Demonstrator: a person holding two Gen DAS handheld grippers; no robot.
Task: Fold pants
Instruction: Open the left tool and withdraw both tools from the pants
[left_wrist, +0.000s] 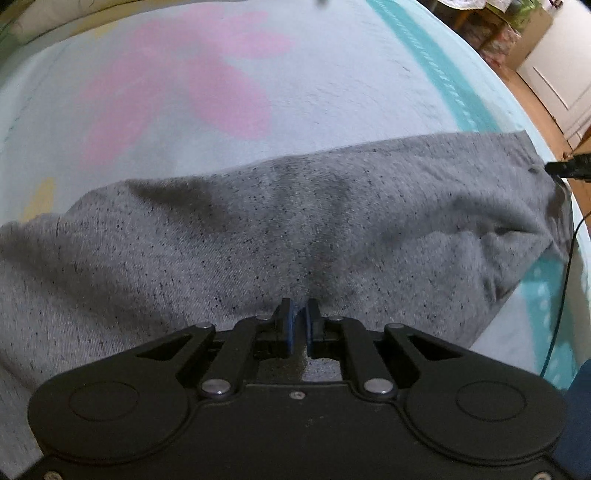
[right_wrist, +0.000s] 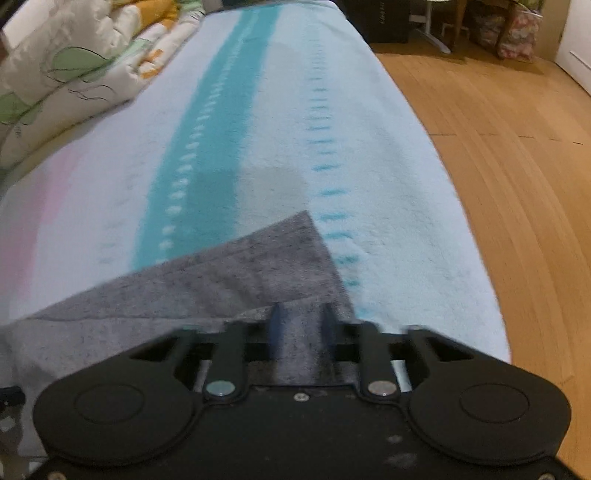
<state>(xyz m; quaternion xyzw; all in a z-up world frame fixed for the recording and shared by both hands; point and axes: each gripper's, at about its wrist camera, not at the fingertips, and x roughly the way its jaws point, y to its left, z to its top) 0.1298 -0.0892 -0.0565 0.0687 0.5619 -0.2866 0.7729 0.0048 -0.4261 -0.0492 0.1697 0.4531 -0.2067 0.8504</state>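
So the grey pants (left_wrist: 295, 229) are spread across a pale blue blanket (left_wrist: 221, 74) with teal stripes and a pink print. The left hand-held gripper (left_wrist: 298, 321) is pinched nearly together on the near edge of the fabric. The right hand-held gripper (right_wrist: 302, 325) has its fingers a bit apart with a bunch of pants fabric between them, right by a corner, with the wooden floor (right_wrist: 498, 147) off to the side.

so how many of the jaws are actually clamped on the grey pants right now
1 for certain. The left gripper has its jaws pinched nearly together on the grey pants. The right gripper has fabric running between jaws that stand apart; its grip can't be confirmed.
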